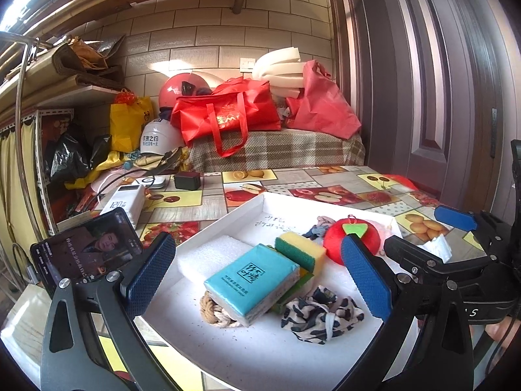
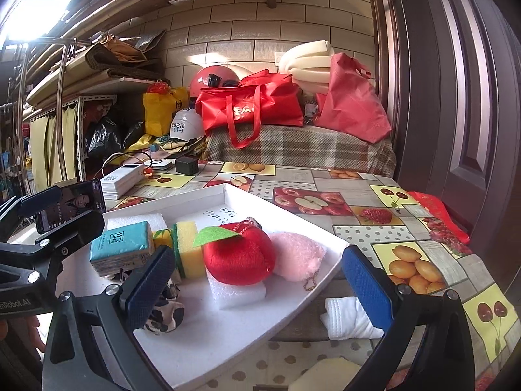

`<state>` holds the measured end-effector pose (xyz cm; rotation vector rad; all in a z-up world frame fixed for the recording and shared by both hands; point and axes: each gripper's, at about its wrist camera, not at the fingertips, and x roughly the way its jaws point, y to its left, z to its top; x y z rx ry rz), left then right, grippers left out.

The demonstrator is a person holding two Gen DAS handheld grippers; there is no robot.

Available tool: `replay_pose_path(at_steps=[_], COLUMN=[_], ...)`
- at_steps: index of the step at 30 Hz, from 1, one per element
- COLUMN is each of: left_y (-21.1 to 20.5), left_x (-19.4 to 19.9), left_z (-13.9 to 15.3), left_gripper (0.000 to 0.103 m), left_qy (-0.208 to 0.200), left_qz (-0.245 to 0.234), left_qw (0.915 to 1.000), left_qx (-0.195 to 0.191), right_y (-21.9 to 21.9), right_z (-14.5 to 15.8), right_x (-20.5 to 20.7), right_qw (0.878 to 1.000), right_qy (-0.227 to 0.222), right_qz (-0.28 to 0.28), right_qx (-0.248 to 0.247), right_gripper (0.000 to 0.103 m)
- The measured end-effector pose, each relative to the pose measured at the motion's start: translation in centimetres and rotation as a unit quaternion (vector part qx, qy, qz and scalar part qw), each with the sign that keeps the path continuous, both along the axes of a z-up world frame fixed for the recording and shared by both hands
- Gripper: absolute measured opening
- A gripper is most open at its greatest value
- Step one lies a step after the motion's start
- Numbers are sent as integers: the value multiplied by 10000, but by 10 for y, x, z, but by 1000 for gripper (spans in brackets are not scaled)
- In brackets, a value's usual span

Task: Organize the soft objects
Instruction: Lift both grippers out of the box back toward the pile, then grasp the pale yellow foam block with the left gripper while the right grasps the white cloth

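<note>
A white tray (image 1: 234,215) on the fruit-print table holds soft things: a teal tissue pack (image 1: 252,277), a yellow-green sponge (image 1: 301,251), a red plush apple (image 1: 353,239), a spotted cloth (image 1: 320,314), a rope knot (image 1: 211,309) and white foam (image 1: 211,254). My left gripper (image 1: 257,285) is open and empty above the tray's near side. My right gripper (image 2: 257,282) is open and empty over the tray's right edge (image 2: 329,272), near the plush apple (image 2: 239,254), a pink plush (image 2: 296,254) and a white foam block (image 2: 237,291). A folded white cloth (image 2: 348,319) lies on the table outside the tray.
A phone (image 1: 88,251) stands left of the tray. A white power bank (image 1: 123,202) with cables and a black adapter (image 1: 187,181) lie at the back left. Red bags (image 1: 228,114), helmets and foam pile up behind the table. A door stands at right.
</note>
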<state>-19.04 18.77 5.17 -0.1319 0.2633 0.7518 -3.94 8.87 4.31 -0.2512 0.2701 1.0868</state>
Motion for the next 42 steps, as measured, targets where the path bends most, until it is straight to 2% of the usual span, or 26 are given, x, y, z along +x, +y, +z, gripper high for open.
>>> replay_pose_path(at_steps=[5, 9, 12, 16, 19, 21, 26, 32, 33, 34, 35, 36, 37, 42], left_y=[-37, -66, -89, -118, -134, -137, -130, -123, -123, -124, -124, -124, -124, -125], left_x=[20, 38, 59, 98, 131, 145, 148, 151, 154, 156, 159, 161, 163, 173], left_z=[1, 1, 1, -5, -14, -18, -25, -30, -32, -34, -35, -36, -37, -45], left_gripper=[102, 102, 102, 102, 102, 102, 102, 102, 102, 102, 102, 102, 102, 101], left_qy=[193, 364, 568, 1045, 1625, 1833, 1881, 1966, 2036, 2106, 2161, 2202, 2229, 2437], left_qz=[-737, -1366, -1890, -2657, -2662, -2644, -2530, -2444, -2439, -2433, -2428, -2427, -2433, -2544], left_qw=[9970, 9899, 9803, 9579, 9495, 9456, 9458, 9442, 9427, 9412, 9399, 9388, 9377, 9277], left_qx=[129, 128, 49, -284, -354, -478, -780, -1006, -1019, -1033, -1047, -1063, -1086, -1234], right_y=[-40, -74, -99, -116, -104, -87, -51, -15, -13, -11, -11, -13, -14, -26], right_z=[1, -1, -3, -10, -18, -23, -26, -42, -44, -46, -46, -45, -46, -42], right_x=[32, 73, 107, 140, 146, 144, 140, 135, 133, 134, 134, 134, 135, 137], right_qw=[9993, 9958, 9900, 9809, 9778, 9760, 9760, 9588, 9566, 9552, 9557, 9556, 9544, 9570], right_qy=[275, 550, 937, 1638, 2029, 2144, 1982, 2196, 2205, 2216, 2202, 2219, 2253, 2234], right_qz=[-254, -725, -1043, -1030, -521, -108, 435, 1046, 1092, 1082, 1056, 1087, 1132, 1079], right_qx=[33, 62, 138, 212, -19, -356, -791, -1466, -1559, -1635, -1645, -1605, -1596, -1503], right_gripper=[103, 103, 103, 103, 103, 103, 103, 102, 99, 92, 90, 77, 71, 66])
